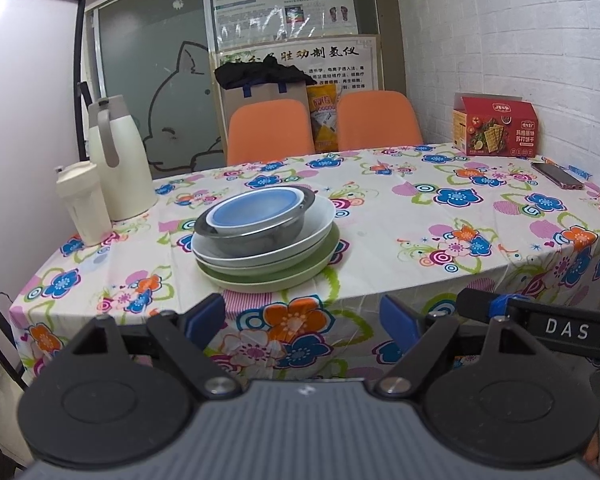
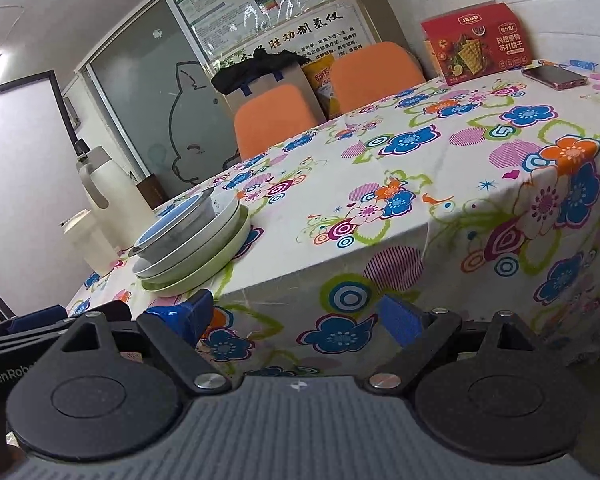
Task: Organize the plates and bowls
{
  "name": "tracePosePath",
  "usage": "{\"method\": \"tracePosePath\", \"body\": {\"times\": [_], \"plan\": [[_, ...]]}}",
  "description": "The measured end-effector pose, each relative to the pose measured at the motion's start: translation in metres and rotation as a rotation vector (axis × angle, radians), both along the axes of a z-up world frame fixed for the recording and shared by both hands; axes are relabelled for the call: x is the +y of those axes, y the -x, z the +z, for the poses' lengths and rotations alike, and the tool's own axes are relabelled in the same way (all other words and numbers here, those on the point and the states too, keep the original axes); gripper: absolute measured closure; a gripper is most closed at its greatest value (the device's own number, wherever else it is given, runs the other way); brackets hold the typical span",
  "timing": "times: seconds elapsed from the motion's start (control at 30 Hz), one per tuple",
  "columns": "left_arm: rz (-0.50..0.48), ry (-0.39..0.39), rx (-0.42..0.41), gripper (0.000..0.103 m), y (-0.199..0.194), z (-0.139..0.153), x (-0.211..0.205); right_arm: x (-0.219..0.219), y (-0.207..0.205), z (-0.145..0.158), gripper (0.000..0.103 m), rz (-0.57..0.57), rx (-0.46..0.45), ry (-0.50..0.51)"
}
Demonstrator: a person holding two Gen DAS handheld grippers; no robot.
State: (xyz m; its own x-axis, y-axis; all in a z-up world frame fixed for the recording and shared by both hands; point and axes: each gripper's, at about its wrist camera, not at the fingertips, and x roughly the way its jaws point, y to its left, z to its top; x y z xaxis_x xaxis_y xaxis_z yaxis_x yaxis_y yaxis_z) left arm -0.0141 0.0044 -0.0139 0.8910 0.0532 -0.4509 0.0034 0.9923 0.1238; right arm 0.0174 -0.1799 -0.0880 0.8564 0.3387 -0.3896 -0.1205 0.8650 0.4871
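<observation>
One stack of dishes stands on the flowered table [image 1: 400, 240]. A pale green plate [image 1: 272, 278] lies at the bottom, a white plate [image 1: 300, 236] rests on it, and a steel bowl [image 1: 244, 236] holding a blue bowl [image 1: 256, 208] sits on top. From the right wrist view the same stack [image 2: 192, 248] is at the left near the table's front edge. My left gripper [image 1: 304, 320] hangs open in front of the table edge, below the stack, holding nothing. My right gripper [image 2: 300, 320] is open and empty too, low before the hanging cloth, to the right of the left one.
A white thermos jug [image 1: 116, 156] and a white shaker bottle [image 1: 82, 204] stand at the table's far left. A red cracker box [image 1: 496, 128] and a phone [image 1: 558, 176] lie at the far right. Two orange chairs [image 1: 270, 130] stand behind the table.
</observation>
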Motion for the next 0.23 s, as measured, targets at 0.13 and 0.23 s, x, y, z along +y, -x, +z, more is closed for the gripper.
{"method": "tracePosePath", "body": {"times": [0.13,0.23], "plan": [[-0.012,0.003,-0.042,0.020,0.0029,0.0010,0.0018,0.0002,-0.0004,0.0010,0.025,-0.007,-0.006,0.025],[-0.018,-0.004,-0.048,0.020,0.0040,0.0017,0.0001,0.0010,-0.0003,0.0016,0.025,-0.011,-0.010,0.035]]}}
